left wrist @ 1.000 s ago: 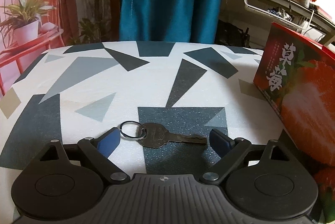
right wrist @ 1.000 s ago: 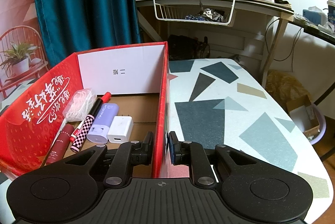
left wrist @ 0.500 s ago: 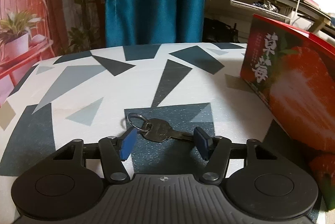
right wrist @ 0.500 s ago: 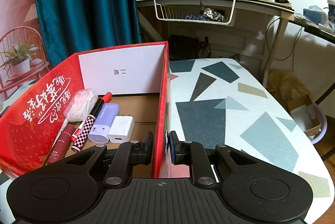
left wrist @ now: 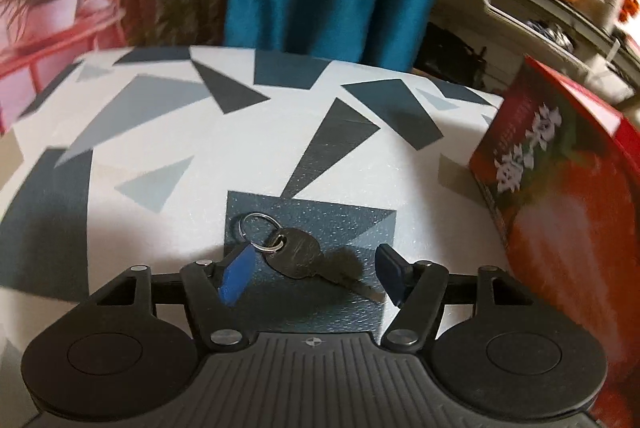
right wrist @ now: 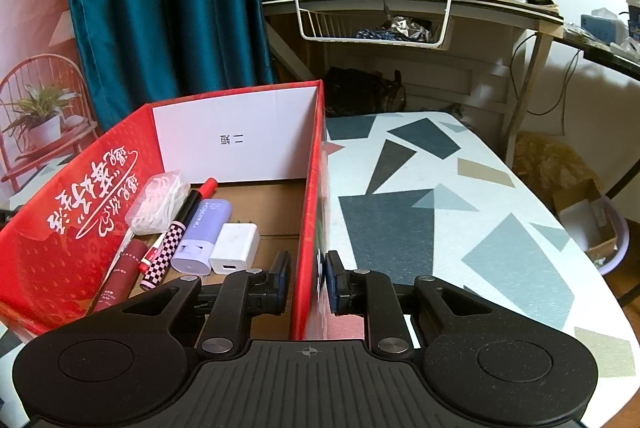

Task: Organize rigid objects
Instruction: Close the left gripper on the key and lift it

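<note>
Dull grey metal key (left wrist: 298, 258) on a bright wire split ring (left wrist: 260, 232); worktop (left wrist: 200, 156) covering matt, finely grained; red box (right wrist: 308, 212) of glossy printed card outside, raw brown corrugated board inside; hand-held gripper (right wrist: 306, 282) of matt black ribbed plastic.

- The left wrist view is dim and blurred toward its edges; the metal key (left wrist: 298, 260) throws a soft shadow.
- The right wrist view is bright, sharp, curved at the rim.

Dark ringed key (left wrist: 298, 257) flat on patterned table (left wrist: 168, 132)
</note>
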